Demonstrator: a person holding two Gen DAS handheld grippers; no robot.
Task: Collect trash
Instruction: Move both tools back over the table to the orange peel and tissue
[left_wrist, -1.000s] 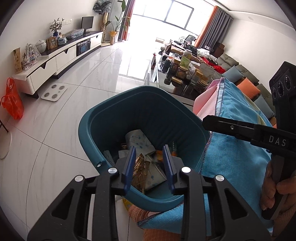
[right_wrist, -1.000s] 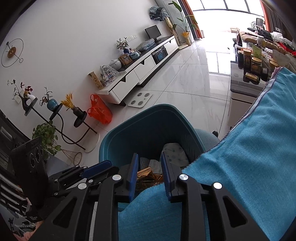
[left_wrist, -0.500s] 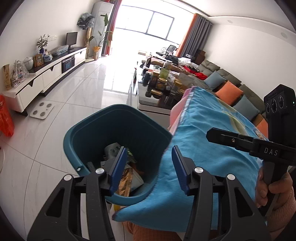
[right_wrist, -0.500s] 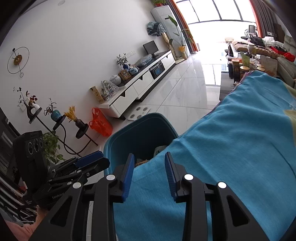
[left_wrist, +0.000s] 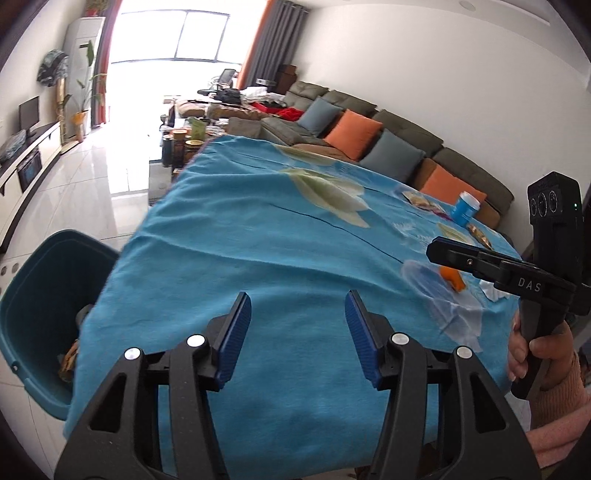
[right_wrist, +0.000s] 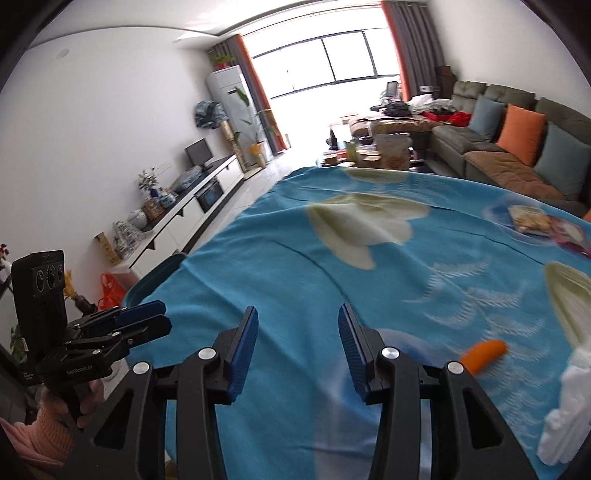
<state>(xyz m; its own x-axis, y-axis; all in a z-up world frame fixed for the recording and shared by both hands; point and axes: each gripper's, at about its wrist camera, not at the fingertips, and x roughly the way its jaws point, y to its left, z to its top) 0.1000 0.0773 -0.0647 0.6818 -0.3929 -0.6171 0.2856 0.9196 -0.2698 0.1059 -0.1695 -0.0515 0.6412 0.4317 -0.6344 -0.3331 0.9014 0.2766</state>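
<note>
A teal trash bin (left_wrist: 33, 295) stands at the table's left edge with wrappers inside; its rim also shows in the right wrist view (right_wrist: 155, 277). My left gripper (left_wrist: 297, 332) is open and empty above the blue tablecloth (left_wrist: 258, 240). My right gripper (right_wrist: 297, 339) is open and empty over the same cloth (right_wrist: 332, 266). On the cloth lie an orange peel piece (right_wrist: 484, 354), white crumpled tissue (right_wrist: 569, 410), a snack wrapper (right_wrist: 532, 221), a clear plastic bag (left_wrist: 443, 295) and a blue can (left_wrist: 466, 208).
A grey sofa with orange and blue cushions (left_wrist: 369, 136) runs along the right wall. A cluttered coffee table (left_wrist: 192, 136) stands beyond the table. A white TV cabinet (right_wrist: 192, 210) lines the left wall. An orange plastic bag (right_wrist: 110, 290) sits on the floor.
Both grippers have lifted away from the bin and swung right over the tablecloth. Both jaws have opened wider, and the wrapper in the left gripper now lies in the bin.
</note>
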